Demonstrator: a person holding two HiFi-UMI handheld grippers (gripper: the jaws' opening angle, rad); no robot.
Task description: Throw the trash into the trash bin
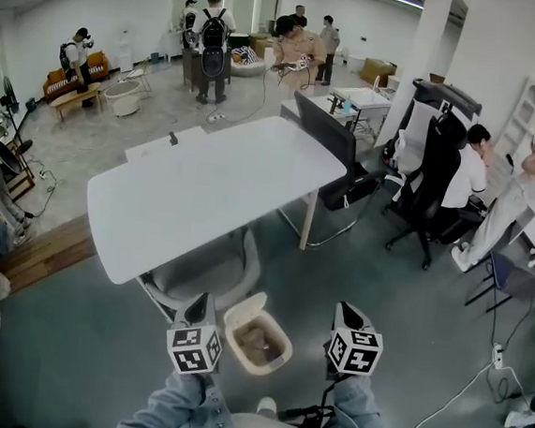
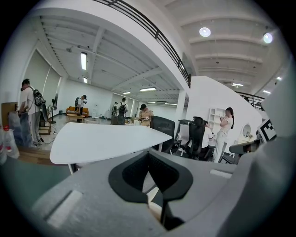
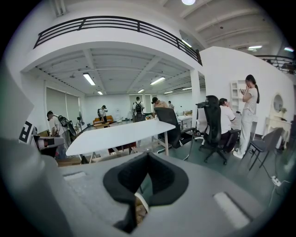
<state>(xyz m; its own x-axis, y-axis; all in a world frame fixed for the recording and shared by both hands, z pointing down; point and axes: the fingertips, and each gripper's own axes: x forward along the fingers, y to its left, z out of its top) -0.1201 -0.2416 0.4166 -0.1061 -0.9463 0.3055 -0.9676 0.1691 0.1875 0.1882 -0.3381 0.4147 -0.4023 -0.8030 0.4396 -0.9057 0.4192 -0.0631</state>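
Note:
A small cream trash bin (image 1: 239, 315) stands open on the grey floor right in front of me, with brownish trash (image 1: 258, 341) lying inside. My left gripper (image 1: 205, 299) hovers just left of the bin and my right gripper (image 1: 344, 309) just right of it. Both point forward, slightly downward, toward the white table. In the left gripper view the left gripper (image 2: 150, 155) has its jaws together with nothing between them. The right gripper (image 3: 147, 155) is likewise shut and empty. A bit of the bin's rim (image 3: 141, 202) shows below the dark jaw notch.
A large white table (image 1: 204, 193) stands ahead with a grey chair (image 1: 207, 270) tucked under its near edge. Black office chairs (image 1: 334, 158) and seated and standing people are to the right. A white cable (image 1: 462, 392) runs across the floor at right.

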